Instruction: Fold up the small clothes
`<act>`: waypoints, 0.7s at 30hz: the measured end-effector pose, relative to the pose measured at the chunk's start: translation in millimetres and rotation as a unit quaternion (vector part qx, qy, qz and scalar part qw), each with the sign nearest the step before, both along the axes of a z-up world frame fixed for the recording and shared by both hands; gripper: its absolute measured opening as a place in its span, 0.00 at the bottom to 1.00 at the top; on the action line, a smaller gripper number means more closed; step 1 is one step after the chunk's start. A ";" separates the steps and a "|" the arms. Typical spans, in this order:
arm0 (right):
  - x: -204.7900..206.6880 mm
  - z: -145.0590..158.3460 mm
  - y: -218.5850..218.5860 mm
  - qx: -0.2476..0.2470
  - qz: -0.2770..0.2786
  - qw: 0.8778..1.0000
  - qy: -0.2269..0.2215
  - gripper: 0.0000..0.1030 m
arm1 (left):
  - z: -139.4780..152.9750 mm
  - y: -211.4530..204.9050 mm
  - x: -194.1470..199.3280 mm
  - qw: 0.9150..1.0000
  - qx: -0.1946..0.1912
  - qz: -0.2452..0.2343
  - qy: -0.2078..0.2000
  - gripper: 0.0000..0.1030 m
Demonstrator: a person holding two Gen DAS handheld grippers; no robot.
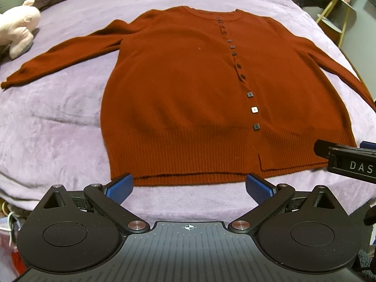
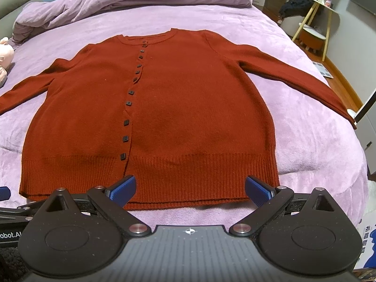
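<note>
Rust-red cardigan (image 1: 188, 94) spread flat, buttoned, front up on the purple bed (image 1: 58, 117), sleeves out to both sides, hem nearest. Left gripper (image 1: 189, 188) just short of the hem's left half, jaws wide, holding nothing. Right gripper (image 2: 190, 191) at the hem's right half, jaws wide, empty, blue fingertips (image 2: 257, 191) over the ribbing. Judged: folding not yet begun; approach stage. Next move calls for pinching hem or side edges, both layers together, without dragging the knit.
</note>
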State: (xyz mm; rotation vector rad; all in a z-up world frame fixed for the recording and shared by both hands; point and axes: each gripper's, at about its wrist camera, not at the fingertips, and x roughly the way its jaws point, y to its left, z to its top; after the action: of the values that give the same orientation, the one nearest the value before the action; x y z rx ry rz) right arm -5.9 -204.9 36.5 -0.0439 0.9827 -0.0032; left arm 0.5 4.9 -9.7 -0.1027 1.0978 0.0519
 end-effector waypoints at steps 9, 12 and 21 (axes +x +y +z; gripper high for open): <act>0.4 0.1 -0.6 0.001 -0.001 1.000 0.001 0.96 | -0.5 -0.1 -0.3 1.000 0.000 -0.001 0.000 1.00; 0.3 -0.1 -0.8 0.001 -0.001 1.000 0.001 0.96 | -1.2 -0.4 -0.6 1.000 0.001 -0.001 0.000 1.00; 0.8 -0.8 -1.4 0.001 -0.004 1.000 0.003 0.96 | -2.4 -1.2 -0.6 1.000 0.000 -0.001 0.001 1.00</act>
State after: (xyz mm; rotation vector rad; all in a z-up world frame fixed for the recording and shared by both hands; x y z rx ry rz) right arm -5.1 -206.3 35.8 -0.0384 0.9879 -0.0088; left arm -0.1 3.7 -12.1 -0.1014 1.0994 0.0495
